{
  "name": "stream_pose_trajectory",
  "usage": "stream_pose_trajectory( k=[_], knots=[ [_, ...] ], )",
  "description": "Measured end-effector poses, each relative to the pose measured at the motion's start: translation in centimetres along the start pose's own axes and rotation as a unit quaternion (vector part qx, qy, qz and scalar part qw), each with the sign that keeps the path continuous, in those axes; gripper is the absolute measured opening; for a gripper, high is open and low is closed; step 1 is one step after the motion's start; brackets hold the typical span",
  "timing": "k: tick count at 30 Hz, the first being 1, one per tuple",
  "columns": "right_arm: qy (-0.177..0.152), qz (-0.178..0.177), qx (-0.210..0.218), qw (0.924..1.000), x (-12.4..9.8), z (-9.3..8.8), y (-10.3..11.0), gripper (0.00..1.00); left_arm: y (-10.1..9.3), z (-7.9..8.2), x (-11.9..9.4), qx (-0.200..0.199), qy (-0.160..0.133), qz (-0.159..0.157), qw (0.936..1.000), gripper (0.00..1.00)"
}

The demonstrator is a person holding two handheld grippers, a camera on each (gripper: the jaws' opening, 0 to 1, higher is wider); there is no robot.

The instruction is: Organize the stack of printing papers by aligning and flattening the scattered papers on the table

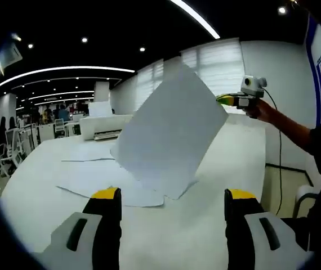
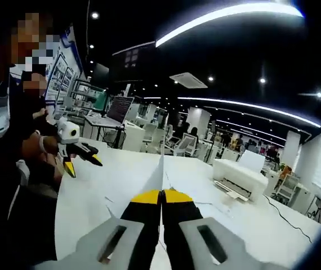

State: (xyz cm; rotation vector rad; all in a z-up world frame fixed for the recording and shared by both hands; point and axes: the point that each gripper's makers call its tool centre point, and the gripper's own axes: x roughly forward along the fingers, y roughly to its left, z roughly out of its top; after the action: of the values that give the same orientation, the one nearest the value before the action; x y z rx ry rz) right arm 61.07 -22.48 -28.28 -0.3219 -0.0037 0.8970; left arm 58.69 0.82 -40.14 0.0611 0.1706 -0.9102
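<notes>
Left gripper view: the left gripper (image 1: 172,194) stands with its two yellow-tipped jaws wide apart, holding nothing and touching nothing; bare white table (image 1: 228,163) lies between them. Ahead of the jaws, loose papers (image 1: 101,177) lie scattered flat and overlapping on the table. Above these a single sheet (image 1: 169,132) is lifted off the surface, tilted, its lower edge near the scattered papers and its upper right corner at the right gripper (image 1: 228,100), which enters from the right in a person's hand (image 1: 264,111). Beyond the papers, to the left of the raised sheet, stands a white printer (image 1: 105,125).

Right gripper view: the right gripper (image 2: 161,195) has its jaws pressed together on the sheet (image 2: 159,169), which is seen edge-on as a thin white blade rising straight ahead from the yellow tips. To the left, well apart, the left gripper (image 2: 81,157) is held over the table's (image 2: 110,180) edge, jaws spread. To the right of the jaws, farther off, sits the printer (image 2: 239,177).
</notes>
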Motion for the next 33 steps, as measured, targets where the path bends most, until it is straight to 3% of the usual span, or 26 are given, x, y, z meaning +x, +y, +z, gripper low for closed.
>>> stream_pose_trajectory(
  k=[16,33],
  knots=[
    [-0.017,0.052,-0.052,0.9971,0.1,2.6,3.7,0.00,0.5,1.4,-0.2,0.013,-0.016,0.006,0.9998,0.78],
    [-0.025,0.102,-0.113,0.9879,0.3,5.1,7.4,0.00,1.4,3.1,-0.9,0.017,-0.047,0.027,0.9984,0.78]
  ],
)
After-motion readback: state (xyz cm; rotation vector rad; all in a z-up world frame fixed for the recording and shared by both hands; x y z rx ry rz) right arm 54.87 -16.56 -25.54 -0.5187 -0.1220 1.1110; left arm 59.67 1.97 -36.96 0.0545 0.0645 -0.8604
